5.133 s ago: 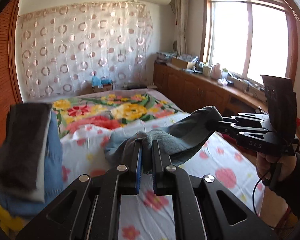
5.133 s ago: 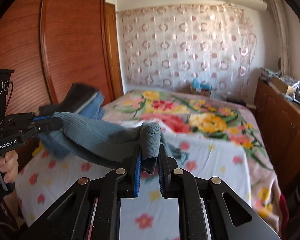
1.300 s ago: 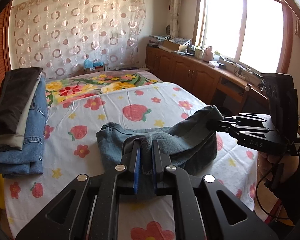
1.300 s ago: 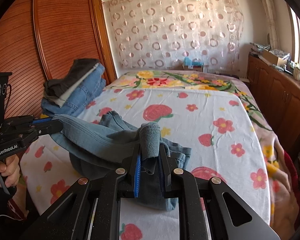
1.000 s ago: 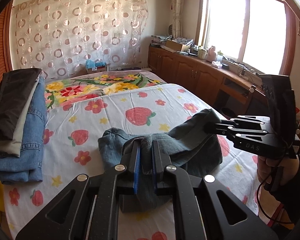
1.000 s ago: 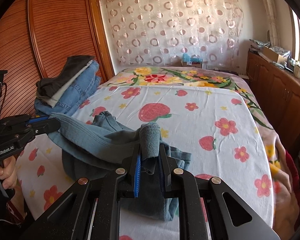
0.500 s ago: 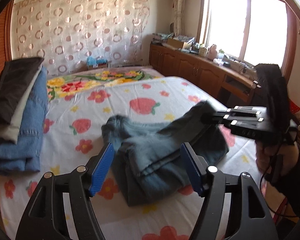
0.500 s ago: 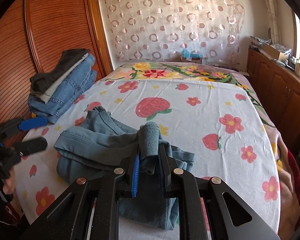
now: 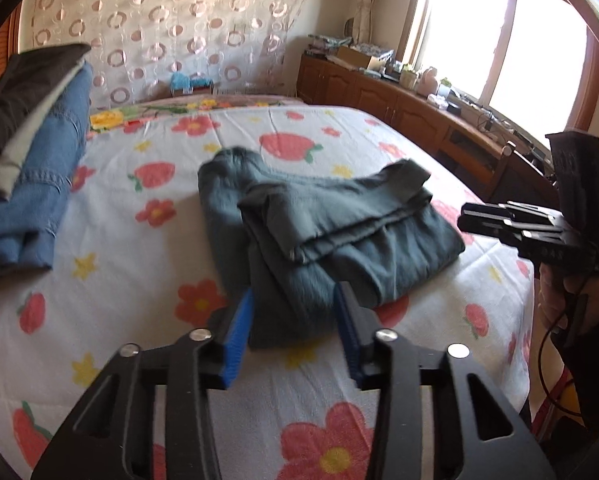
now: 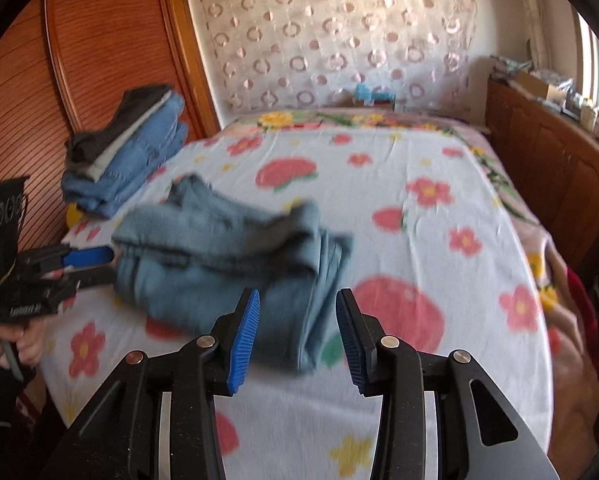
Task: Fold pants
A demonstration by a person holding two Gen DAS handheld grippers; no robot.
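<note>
Left gripper (image 9: 293, 320) jaws apart, just narrowing, gripping nothing, right gripper (image 10: 297, 326) jaws apart, just widening, empty — folded pants (image 9: 319, 224) lying free on the flowered bed (image 9: 139, 240), clothes stack (image 9: 23, 152) near the bed's edge.

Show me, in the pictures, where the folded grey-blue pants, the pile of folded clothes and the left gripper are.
folded grey-blue pants (image 9: 339, 216), left wrist view, top layer.
pile of folded clothes (image 10: 139, 152), right wrist view, blue denim side.
left gripper (image 9: 293, 332), left wrist view, midway between its blue pads.
</note>
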